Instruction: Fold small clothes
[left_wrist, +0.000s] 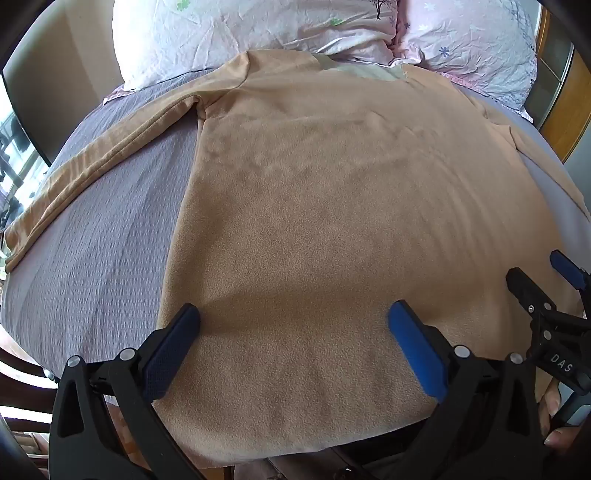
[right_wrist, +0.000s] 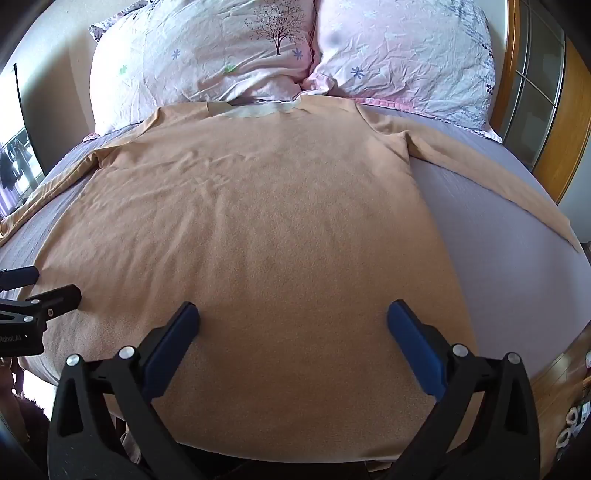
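Flat on the grey bedsheet (right_wrist: 498, 206) lies a tan long-sleeved shirt (right_wrist: 266, 221), back up, sleeves spread to both sides — its pale collar (right_wrist: 255, 109) touching two floral pillows (right_wrist: 236, 48). Both tools hover over the hem end: the left gripper (left_wrist: 293, 332) with jaws spread wide, holding nothing, and the right gripper (right_wrist: 293, 332) likewise agape — side by side, near each other.

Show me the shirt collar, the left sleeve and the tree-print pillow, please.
shirt collar (right_wrist: 255, 109), right wrist view, pale neckband middle.
left sleeve (left_wrist: 92, 166), left wrist view, middle of its length.
tree-print pillow (right_wrist: 207, 55), right wrist view, bare fabric left of the tree.
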